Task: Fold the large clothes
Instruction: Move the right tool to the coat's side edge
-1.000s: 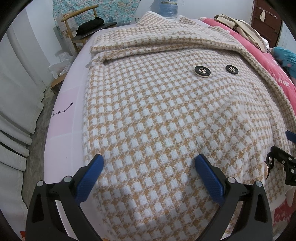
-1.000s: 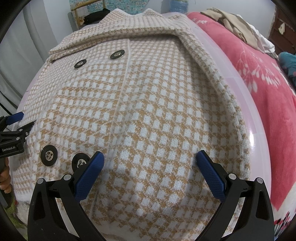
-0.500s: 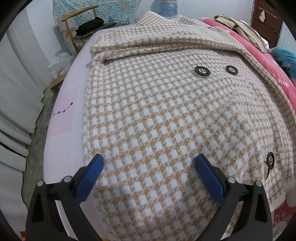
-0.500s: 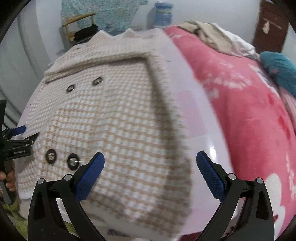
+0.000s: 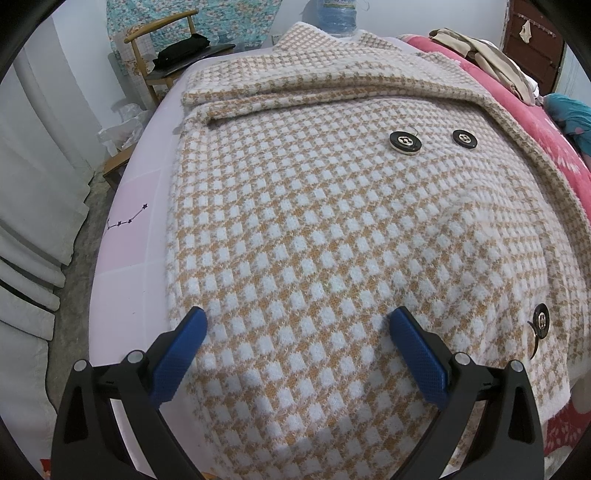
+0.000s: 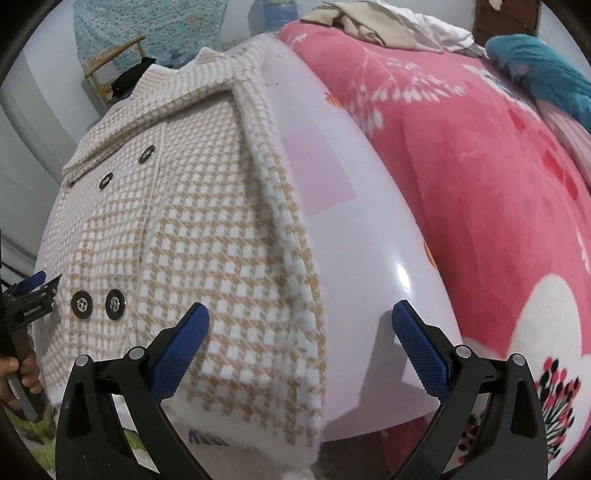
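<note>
A large tan-and-white houndstooth coat (image 5: 332, 221) with black buttons lies flat, front up, on a pale pink bed sheet (image 5: 125, 229). Its sleeves are folded in across the chest. My left gripper (image 5: 295, 325) is open and empty, hovering over the coat's lower hem. In the right wrist view the coat (image 6: 192, 236) lies left of centre, its right edge folded over. My right gripper (image 6: 301, 321) is open and empty, above the coat's lower right corner and the bare sheet (image 6: 354, 258). The left gripper (image 6: 37, 291) shows at the far left edge of that view.
A pink floral blanket (image 6: 480, 184) covers the bed to the right, with a beige clothes pile (image 6: 369, 22) and a teal cloth (image 6: 546, 70) at the back. A wooden chair (image 5: 166, 62) holding a black item stands beyond the bed's far left. The floor lies at left.
My right gripper has swung to the right, from over the coat's middle to its right edge and the bare sheet. The left gripper has stayed put.
</note>
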Motion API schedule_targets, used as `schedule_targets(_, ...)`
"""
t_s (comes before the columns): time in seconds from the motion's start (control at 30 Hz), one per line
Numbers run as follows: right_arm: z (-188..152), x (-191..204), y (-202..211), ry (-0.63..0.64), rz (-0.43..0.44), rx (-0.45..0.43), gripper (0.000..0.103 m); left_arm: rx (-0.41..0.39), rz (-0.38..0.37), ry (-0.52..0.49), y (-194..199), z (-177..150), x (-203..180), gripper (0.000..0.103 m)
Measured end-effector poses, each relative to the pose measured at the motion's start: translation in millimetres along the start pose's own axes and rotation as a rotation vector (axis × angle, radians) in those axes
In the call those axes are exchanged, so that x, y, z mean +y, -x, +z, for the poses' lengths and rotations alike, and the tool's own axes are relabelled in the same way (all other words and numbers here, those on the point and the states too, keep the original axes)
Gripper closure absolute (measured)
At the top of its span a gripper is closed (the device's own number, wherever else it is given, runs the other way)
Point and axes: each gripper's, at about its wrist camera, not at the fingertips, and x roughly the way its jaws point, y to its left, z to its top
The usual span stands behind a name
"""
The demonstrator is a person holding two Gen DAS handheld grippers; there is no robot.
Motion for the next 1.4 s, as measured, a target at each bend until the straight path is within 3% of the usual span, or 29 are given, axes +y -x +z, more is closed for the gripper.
schedule_targets(0.7,-5.8,8.9,-1.0,0.025,0.002,0.006,0.008,-0.005,0.004,0.005,0.4,-1.3,-0.8,0.005)
schedule_targets(0.87,-5.3,6.6,-1.6,0.020,0.009,0.002,0.008,-0.071,-0.023,0.016,17.5,-5.7,9.0,0.005)
schedule_targets(1.0,-7.8,5.1,0.9,0.014,0.015,-0.002,0.009,-0.120,-0.096,0.023,40.1,-21.4,27.0,0.005)
schedule_targets(1.17,-11.7,0.3,5.4,0.003,0.027,-0.010,0.011,-0.103,-0.187,0.064,55.4,-54.8,49.7,0.006)
schedule_targets(1.4,-16.3,-1.1,9.0,0.007,0.039,-0.013,0.014,-0.065,-0.226,0.079,73.7,-100.9,51.3,0.022)
